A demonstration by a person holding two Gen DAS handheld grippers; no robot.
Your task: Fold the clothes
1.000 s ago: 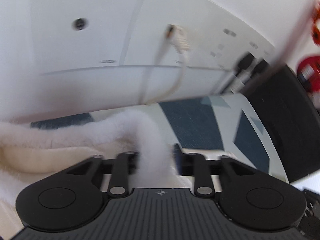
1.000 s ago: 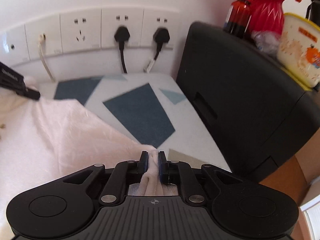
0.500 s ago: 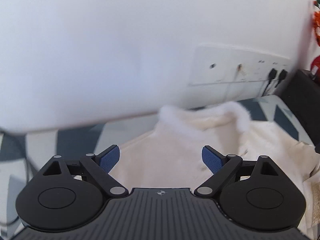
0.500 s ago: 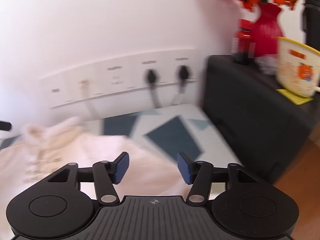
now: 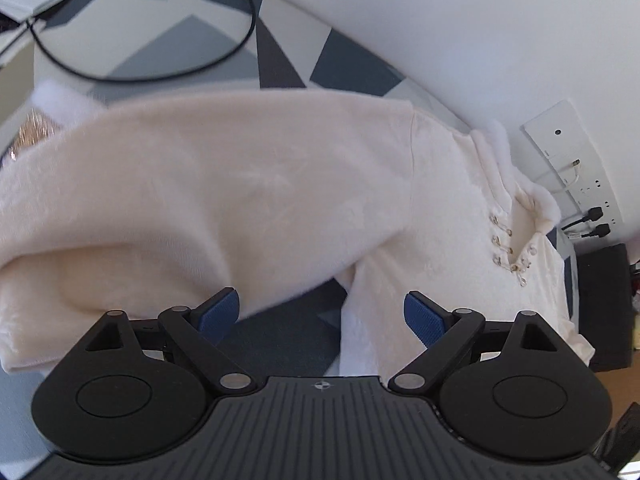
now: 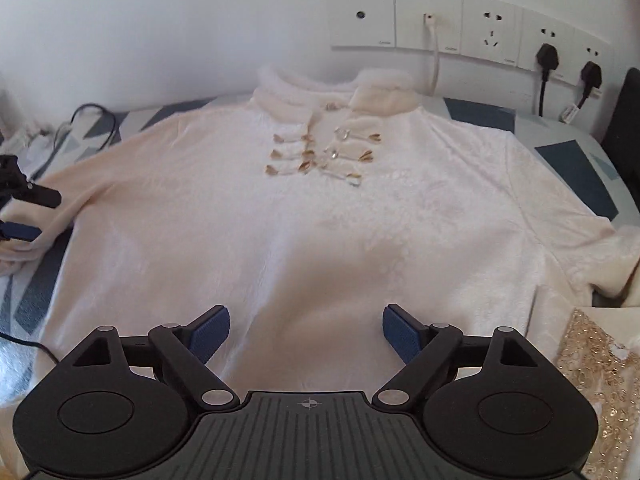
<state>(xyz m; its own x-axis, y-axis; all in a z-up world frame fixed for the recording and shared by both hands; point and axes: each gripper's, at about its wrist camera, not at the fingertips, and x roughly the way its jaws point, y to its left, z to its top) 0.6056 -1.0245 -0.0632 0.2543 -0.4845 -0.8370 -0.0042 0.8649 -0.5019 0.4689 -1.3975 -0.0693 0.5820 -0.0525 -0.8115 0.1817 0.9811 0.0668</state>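
A cream fleece top (image 6: 320, 208) lies flat on its back on the patterned cloth, fluffy collar (image 6: 332, 88) toward the wall, with gold clasps (image 6: 320, 152) down its chest. My right gripper (image 6: 306, 336) hovers over the lower front, its jaws opening with nothing pinched between the blue pads. In the left wrist view the top (image 5: 240, 184) shows its left sleeve stretched out sideways. My left gripper (image 5: 322, 316) stands open above the armpit gap, holding nothing. That gripper (image 6: 32, 216) also shows at the left edge of the right wrist view, beside the sleeve.
A row of wall sockets (image 6: 460, 28) with two black plugs and a white cable runs behind the collar. A black box (image 5: 600, 304) stands on the right. A gold sequined cloth (image 6: 592, 380) lies at the near right. A black cable (image 5: 160, 76) loops on the tablecloth (image 5: 192, 40).
Both grippers have let go of the top and opened. The right one has pulled back over the top's front. The left one has swung out to the left sleeve.
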